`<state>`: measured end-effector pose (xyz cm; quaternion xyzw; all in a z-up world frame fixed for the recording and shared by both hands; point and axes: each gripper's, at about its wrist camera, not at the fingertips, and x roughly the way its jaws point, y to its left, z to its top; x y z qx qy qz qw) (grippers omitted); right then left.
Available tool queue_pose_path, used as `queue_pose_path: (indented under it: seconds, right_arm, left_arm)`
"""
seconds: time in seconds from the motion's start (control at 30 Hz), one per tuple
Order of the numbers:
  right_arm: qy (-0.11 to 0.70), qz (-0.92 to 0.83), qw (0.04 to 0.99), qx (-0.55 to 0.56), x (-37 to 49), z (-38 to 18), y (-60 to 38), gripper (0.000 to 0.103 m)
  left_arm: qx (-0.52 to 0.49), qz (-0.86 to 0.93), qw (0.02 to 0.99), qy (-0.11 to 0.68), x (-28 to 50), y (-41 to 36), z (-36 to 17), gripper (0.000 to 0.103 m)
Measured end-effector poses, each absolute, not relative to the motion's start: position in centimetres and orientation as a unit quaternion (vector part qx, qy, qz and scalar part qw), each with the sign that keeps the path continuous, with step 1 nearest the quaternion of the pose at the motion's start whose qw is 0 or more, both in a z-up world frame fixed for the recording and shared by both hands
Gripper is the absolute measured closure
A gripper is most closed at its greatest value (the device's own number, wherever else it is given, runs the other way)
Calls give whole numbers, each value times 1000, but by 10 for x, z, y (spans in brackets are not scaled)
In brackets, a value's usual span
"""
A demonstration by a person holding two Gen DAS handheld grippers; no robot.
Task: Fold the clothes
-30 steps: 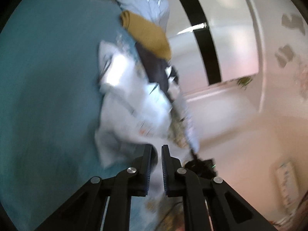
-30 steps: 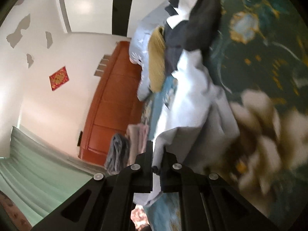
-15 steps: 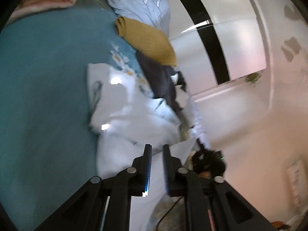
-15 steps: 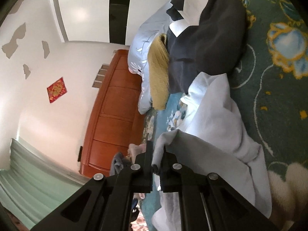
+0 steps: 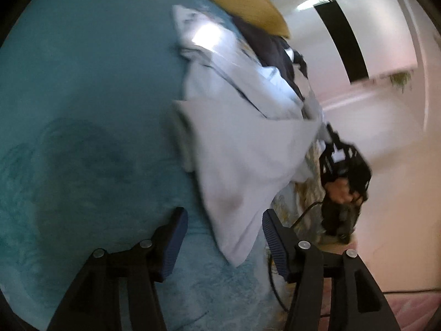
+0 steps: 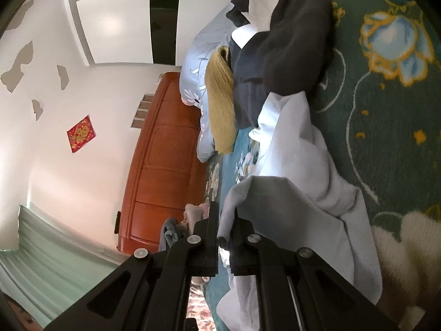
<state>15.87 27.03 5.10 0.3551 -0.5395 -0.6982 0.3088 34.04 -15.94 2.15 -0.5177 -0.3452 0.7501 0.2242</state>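
On the teal bedspread (image 5: pixel 82 110), right gripper (image 6: pixel 224 220) clamps the white garment's (image 5: pixel 248 160) edge; left gripper (image 5: pixel 224 220) gapes beside it.

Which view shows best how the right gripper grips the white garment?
The right wrist view: the right gripper is shut on a bunched edge of the white garment, close and sharp. The left wrist view shows that gripper small, blurred, at the cloth's far corner.

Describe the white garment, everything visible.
The pale white, soft cloth garment lies crumpled on the teal floral bedspread, partly lifted. The right claw is shut on one bunched edge; the left claw stands open, a hanging corner between its fingers. Its far end meets the dark grey clothes pile.
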Motion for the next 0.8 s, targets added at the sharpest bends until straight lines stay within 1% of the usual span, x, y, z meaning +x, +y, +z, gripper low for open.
queue_pose_path:
  seconds: [0.17,0.23,0.3,0.33,0.4,0.5,0.67,0.8]
  right_arm:
    - [-541,-694,313,356,165,49,271,97]
    - [-546,-690,312,359,167,46,271,97]
    - [-546,-688,313,362,167,44,271,97]
    - [-547,-687,313,363,168,43,271,97]
    - [-542,-688,318,363,168,45,270,97]
    - [-536,-695,322,355,167,52,271,97]
    - [-544,-700,323,331,153,68,279,98]
    - [-539,-713,316,318,130,83,281,98]
  left_arm:
    - [-520,739,234,-358,335,-146,18,45]
    - [-520,740,232,-359,332,-142,19,61]
    - [-520,740,230,-359,329,-138,19,92]
    - [-520,740,229,-360,327,-137,19,98]
    - [-515,742,233,-362,323,-135,23,100]
    - [-471,748,259,-390,306,-149,44,100]
    - [-389,760,268,-447,242,-186,84,99]
    - [-366,765,236,-475,187,-205,89,99]
